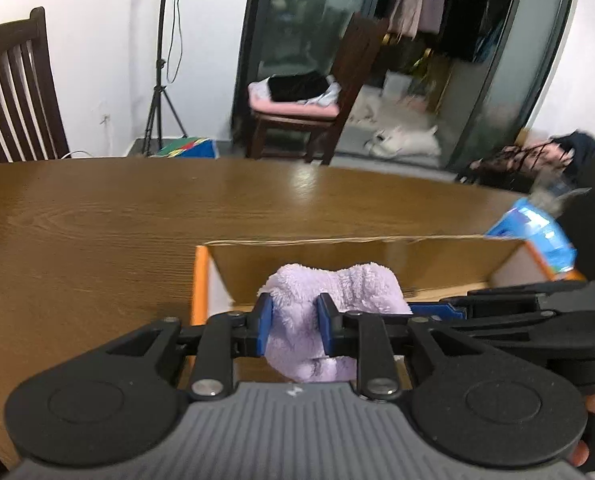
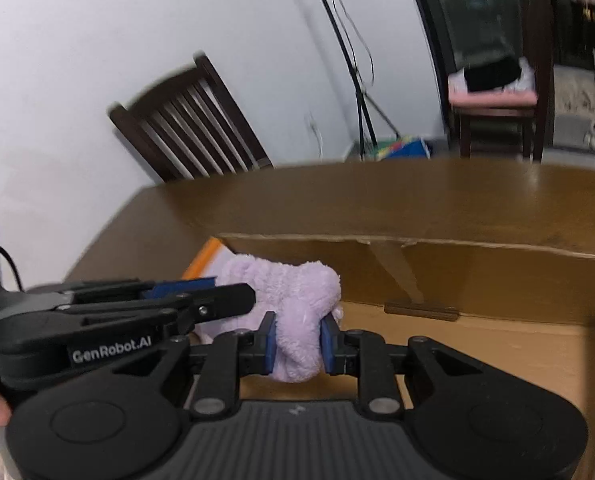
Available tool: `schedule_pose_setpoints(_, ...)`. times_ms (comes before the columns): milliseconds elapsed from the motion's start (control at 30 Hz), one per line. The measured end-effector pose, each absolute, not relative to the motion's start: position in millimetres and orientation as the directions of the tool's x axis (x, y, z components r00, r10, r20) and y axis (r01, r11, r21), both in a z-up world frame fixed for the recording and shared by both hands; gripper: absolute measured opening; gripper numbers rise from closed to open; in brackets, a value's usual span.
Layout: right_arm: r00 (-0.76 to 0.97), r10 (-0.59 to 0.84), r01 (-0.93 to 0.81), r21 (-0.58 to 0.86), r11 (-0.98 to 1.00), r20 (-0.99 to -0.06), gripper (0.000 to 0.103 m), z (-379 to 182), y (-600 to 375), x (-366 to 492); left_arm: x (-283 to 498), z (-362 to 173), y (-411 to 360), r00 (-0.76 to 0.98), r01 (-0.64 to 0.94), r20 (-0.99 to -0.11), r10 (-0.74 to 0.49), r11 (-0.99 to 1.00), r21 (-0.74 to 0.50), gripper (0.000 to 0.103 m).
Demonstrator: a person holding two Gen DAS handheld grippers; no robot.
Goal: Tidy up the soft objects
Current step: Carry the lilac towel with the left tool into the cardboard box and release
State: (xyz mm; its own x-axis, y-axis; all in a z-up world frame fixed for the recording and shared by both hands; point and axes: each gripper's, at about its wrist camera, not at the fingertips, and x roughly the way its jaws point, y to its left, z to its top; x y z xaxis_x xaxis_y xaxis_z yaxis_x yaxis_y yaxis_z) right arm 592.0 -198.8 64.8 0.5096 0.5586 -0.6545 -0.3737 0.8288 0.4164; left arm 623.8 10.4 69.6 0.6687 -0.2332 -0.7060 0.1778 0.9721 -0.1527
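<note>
A fluffy lilac towel (image 1: 329, 300) is pinched between both grippers over an open cardboard box (image 1: 377, 264) with an orange rim. My left gripper (image 1: 295, 328) is shut on one part of the towel. My right gripper (image 2: 296, 342) is shut on the other part of the towel (image 2: 293, 300), above the box's inside (image 2: 477, 344). The left gripper also shows in the right wrist view (image 2: 201, 292), coming in from the left. The right gripper shows in the left wrist view (image 1: 497, 300), coming in from the right. The towel's lower end is hidden behind the grippers.
The box stands on a brown wooden table (image 1: 117, 220). A blue packet (image 1: 537, 236) sits at the box's far right corner. A dark slatted chair (image 1: 13, 92) stands at the table's far left. A second chair with clothes (image 1: 297, 100) and a tripod (image 1: 161, 80) stand beyond.
</note>
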Motion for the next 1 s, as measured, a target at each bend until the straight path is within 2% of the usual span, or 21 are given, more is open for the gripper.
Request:
schedule_pose_setpoints(100,0.486,0.542,-0.362,0.406,0.839,-0.686,0.030,53.0,-186.7,608.0,631.5,67.4,17.9,0.664,0.162,-0.717,-0.209,0.978,-0.135,0.030)
schedule_pose_setpoints(167,0.474,0.501,-0.335,0.378,0.863,-0.724,0.042,44.9,-182.8,611.1,631.1,72.8,19.2,0.678,0.172,-0.703,-0.217,0.976,-0.135,0.046)
schedule_pose_setpoints(200,0.476,0.488,-0.331,0.365,0.870,-0.732,0.044,43.8,-182.6,610.7,629.7,74.9,19.5,0.684,0.171,-0.697,-0.214,0.976,-0.131,0.052)
schedule_pose_setpoints(300,0.509,0.489,-0.345,0.352,0.870,-0.709,0.046,57.7,-191.6,596.7,613.9,88.9,19.2,0.708,0.170,-0.677,-0.201,0.979,-0.113,0.056)
schedule_pose_setpoints(400,0.559,0.488,-0.343,0.348,0.872,-0.670,0.055,86.8,-212.7,572.0,584.0,104.6,23.4,0.750,0.171,-0.631,-0.198,0.980,-0.103,0.067)
schedule_pose_setpoints(433,0.581,0.486,-0.349,0.340,0.873,-0.653,0.058,97.3,-223.3,561.7,568.9,109.8,25.6,0.772,0.172,-0.605,-0.193,0.981,-0.093,0.074)
schedule_pose_setpoints(500,0.623,0.475,-0.355,0.316,0.880,-0.622,0.065,118.2,-242.3,531.2,545.1,116.5,25.2,0.798,0.181,-0.574,-0.186,0.981,-0.067,0.078)
schedule_pose_setpoints(567,0.659,0.465,-0.356,0.299,0.885,-0.591,0.077,132.6,-260.9,502.3,514.6,121.0,24.5,0.814,0.200,-0.549,-0.188,0.979,-0.039,0.082)
schedule_pose_setpoints(800,0.721,0.458,-0.390,0.242,0.888,-0.520,0.079,149.7,-315.1,403.4,419.3,133.3,9.9,0.868,0.195,-0.467,-0.168,0.981,0.009,0.086)
schedule_pose_setpoints(1000,0.771,0.438,-0.385,0.210,0.899,-0.462,0.084,135.7,-344.2,324.9,328.9,131.2,-22.8,0.934,0.182,-0.322,-0.154,0.982,0.057,0.097)
